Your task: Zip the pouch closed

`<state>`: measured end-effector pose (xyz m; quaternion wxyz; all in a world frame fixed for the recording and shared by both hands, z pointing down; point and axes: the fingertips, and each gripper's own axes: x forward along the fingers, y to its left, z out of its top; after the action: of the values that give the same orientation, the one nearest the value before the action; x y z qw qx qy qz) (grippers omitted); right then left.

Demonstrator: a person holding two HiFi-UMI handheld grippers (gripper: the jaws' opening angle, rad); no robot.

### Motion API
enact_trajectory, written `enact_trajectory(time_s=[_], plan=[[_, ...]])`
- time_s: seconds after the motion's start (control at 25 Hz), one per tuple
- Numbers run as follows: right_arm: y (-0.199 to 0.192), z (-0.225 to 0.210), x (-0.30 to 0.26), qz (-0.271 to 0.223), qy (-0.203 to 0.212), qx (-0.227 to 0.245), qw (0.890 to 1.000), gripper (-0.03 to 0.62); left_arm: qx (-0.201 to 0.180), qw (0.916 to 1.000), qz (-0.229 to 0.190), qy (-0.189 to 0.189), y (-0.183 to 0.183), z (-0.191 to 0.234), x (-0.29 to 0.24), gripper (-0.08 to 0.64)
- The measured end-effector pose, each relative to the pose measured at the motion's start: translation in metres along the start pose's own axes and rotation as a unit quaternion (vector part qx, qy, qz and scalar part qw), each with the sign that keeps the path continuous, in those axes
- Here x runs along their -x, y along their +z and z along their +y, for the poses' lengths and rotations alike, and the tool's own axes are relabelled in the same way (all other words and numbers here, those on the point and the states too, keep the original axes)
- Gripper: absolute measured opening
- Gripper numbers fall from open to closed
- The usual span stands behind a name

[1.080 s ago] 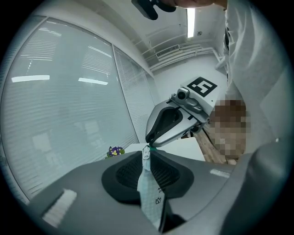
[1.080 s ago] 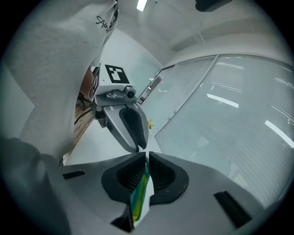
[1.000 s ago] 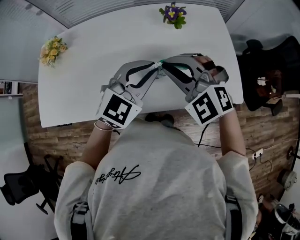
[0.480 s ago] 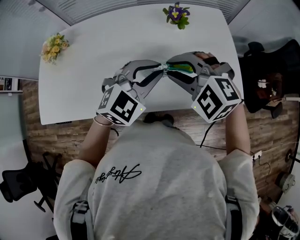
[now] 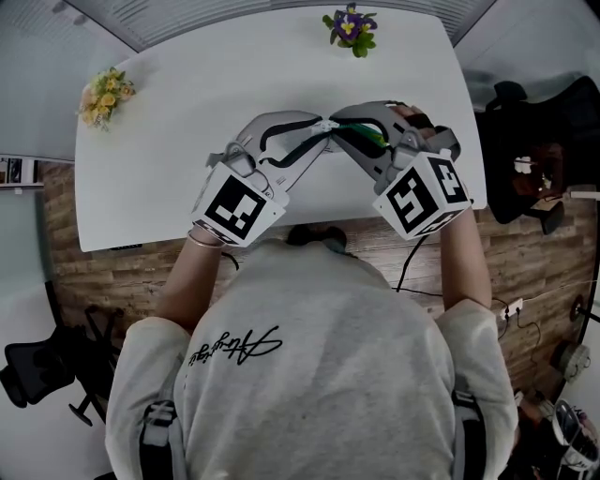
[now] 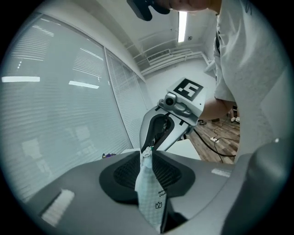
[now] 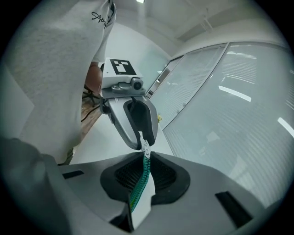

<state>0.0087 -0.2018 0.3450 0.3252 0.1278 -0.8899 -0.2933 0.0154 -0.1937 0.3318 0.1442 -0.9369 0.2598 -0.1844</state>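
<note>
Above the white table [image 5: 187, 112] my two grippers meet tip to tip with the pouch stretched between them. My left gripper [image 5: 322, 128] [image 6: 146, 160] is shut on the pouch's white gridded fabric [image 6: 149, 195]. My right gripper [image 5: 337, 123] [image 7: 143, 158] is shut on the pouch edge along the green zipper teeth [image 7: 139, 180]; its jaws have just been closing with the pouch between them. The metal zipper pull [image 7: 145, 148] sits right at the meeting tips. In the head view only a strip of green pouch [image 5: 371, 141] shows under the right gripper.
Yellow flowers [image 5: 105, 97] stand at the table's far left and purple flowers [image 5: 349, 26] at its far edge. A dark chair with clutter [image 5: 530, 141] is to the right of the table. Another black chair [image 5: 47, 370] stands on the floor at lower left.
Both grippers stay tip to tip on the pouch, with only slight tilting of the marker cubes. Less of the green zipper shows beside the right gripper than half a second ago.
</note>
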Motion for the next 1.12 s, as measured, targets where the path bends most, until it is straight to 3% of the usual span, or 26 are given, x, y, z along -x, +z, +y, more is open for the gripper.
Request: enact_trajectory(time_s=[0.2,0.44,0.6,0.76,0.92,1.12], plan=[[0.006,-0.006,0.007,-0.046,-0.056,-0.059,0.996,0.044,0.033,0.9993,-0.012,0.011,-0.004,0.005,0.006,0.109],[0.004,-0.006,0.011,-0.096,-0.084,-0.097,0.987,0.043,0.074,0.9957,-0.055,-0.004,0.009,0.007,0.013,0.109],[-0.001,-0.009,0.013,-0.099,-0.104,-0.092,0.985,0.043,0.159,0.9832,-0.079,-0.043,0.018,0.006,0.013,0.106],[0.000,-0.009,0.016,-0.104,-0.116,-0.085,0.984,0.043,0.235,0.9670,-0.081,-0.054,0.016,0.012,0.009,0.084],[0.000,-0.011,0.019,-0.107,-0.130,-0.082,0.982,0.043,0.261,0.9617,-0.056,-0.059,0.008,0.012,0.005,0.083],[0.001,-0.009,0.020,-0.110,-0.135,-0.075,0.982,0.043,0.288,0.9523,-0.066,-0.078,0.011,0.008,0.003,0.083]])
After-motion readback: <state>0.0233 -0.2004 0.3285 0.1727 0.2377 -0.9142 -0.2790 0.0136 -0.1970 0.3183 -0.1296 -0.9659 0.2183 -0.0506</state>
